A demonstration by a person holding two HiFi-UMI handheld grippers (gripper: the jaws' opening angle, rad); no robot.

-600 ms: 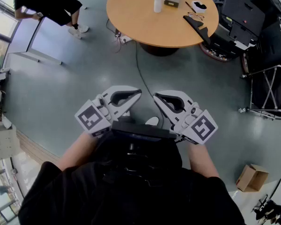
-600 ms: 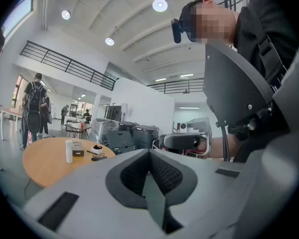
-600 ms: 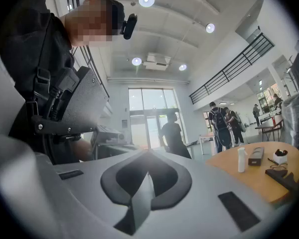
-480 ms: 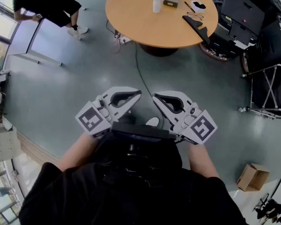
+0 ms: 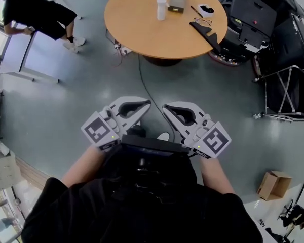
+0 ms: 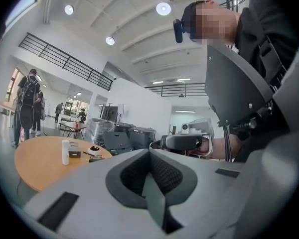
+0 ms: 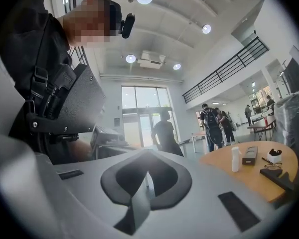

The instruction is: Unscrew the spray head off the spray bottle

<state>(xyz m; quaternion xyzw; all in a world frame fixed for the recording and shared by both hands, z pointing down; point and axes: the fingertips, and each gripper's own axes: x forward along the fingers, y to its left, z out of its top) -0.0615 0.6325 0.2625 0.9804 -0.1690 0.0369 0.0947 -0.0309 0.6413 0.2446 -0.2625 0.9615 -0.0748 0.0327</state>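
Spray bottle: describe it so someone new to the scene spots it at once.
Find the round wooden table at the top of the head view. The spray bottle stands near its far edge, just left of a flat grey box. It is the only upright white cylinder; everything else on the table lies flat.

— What is the person wearing?
— A black fabric top (image 5: 142, 211) whose sleeves leave the forearms bare. Black webbing straps (image 7: 40, 91) with buckles cross the chest and bear a dark grey angular plate (image 6: 234, 83) dotted with small screws.
— And on the head?
— A small black camera (image 7: 124, 25).
— The hand tools?
— The left gripper (image 5: 148, 102) and the right gripper (image 5: 165, 107) have pale grey plastic shells with black-lined teardrop openings. Each ends in a white cube with black square markers (image 5: 98, 129).
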